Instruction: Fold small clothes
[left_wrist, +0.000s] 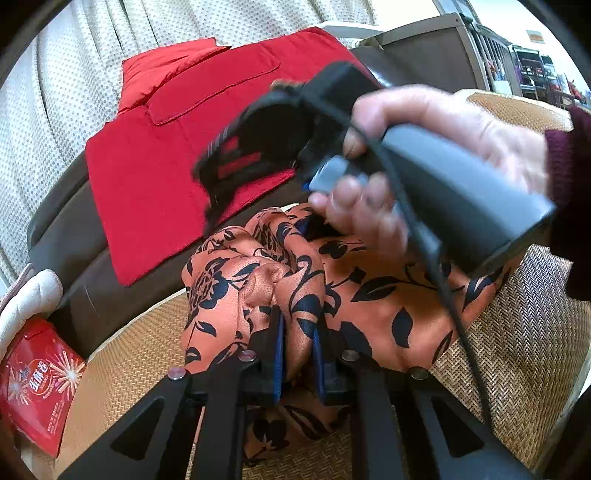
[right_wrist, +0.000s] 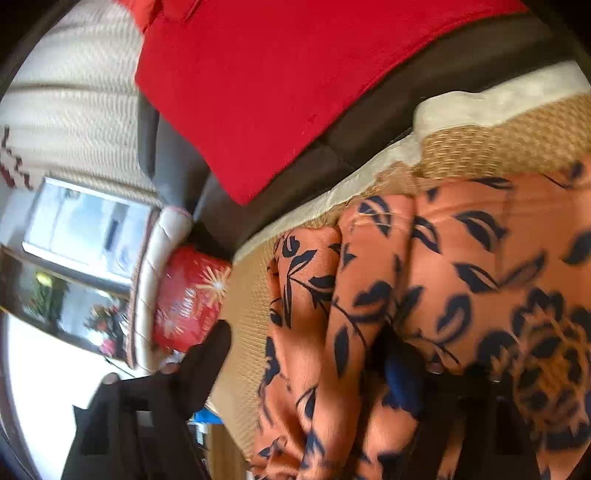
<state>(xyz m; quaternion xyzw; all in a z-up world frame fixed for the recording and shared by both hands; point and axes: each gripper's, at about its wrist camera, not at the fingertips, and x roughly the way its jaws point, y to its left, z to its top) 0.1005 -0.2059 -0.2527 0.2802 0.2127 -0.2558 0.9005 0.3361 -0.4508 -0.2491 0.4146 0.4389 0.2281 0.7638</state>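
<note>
A woven mat (left_wrist: 535, 332) carries the orange floral garment (left_wrist: 369, 295).

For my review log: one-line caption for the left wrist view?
Left gripper pinches a fold of orange, black-leaf-print cloth on a woven mat.

i see the orange floral garment (left_wrist: 258, 280) as thin cloth with a soft satin sheen. the red garment (left_wrist: 177, 147) looks like matt, smooth fabric. the woven mat (left_wrist: 535, 332) is coarse, rough wicker-like weave. my left gripper (left_wrist: 299, 347) is matt black plastic with shiny metal bolts. the red packet (left_wrist: 37, 384) is glossy.
</note>
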